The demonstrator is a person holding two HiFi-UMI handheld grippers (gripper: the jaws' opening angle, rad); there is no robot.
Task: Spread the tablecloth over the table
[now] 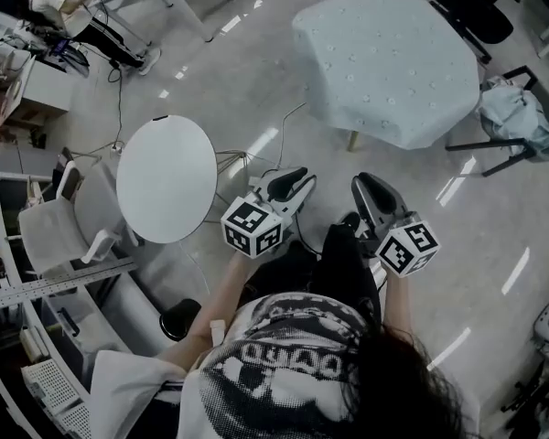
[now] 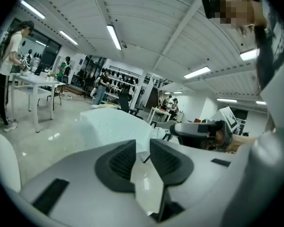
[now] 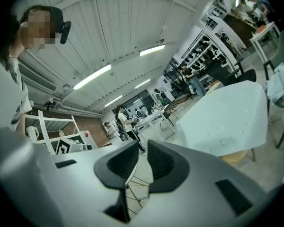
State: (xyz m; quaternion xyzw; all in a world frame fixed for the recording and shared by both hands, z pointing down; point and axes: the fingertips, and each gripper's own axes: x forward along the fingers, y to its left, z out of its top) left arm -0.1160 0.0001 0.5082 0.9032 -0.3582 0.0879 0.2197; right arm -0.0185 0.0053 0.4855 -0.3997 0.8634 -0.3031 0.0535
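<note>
A pale blue tablecloth [image 1: 384, 62] with small dots covers a table at the upper right of the head view and hangs over its edges. It shows ahead in the left gripper view [image 2: 113, 126] and at the right of the right gripper view [image 3: 222, 122]. Both grippers are held close to the person's body, well short of that table. My left gripper [image 1: 295, 176] [image 2: 143, 148] has a narrow gap between its jaws, with nothing in it. My right gripper [image 1: 371, 187] [image 3: 142, 150] stands beside it, its jaws also slightly apart and empty.
A round white table [image 1: 165, 176] stands at the left with a white chair [image 1: 59, 227] beside it. A black chair [image 1: 471, 7] and a chair bearing a pale bundle [image 1: 512, 117] flank the covered table. A person [image 1: 64, 7] sits at a far desk. Shelving lines the left edge.
</note>
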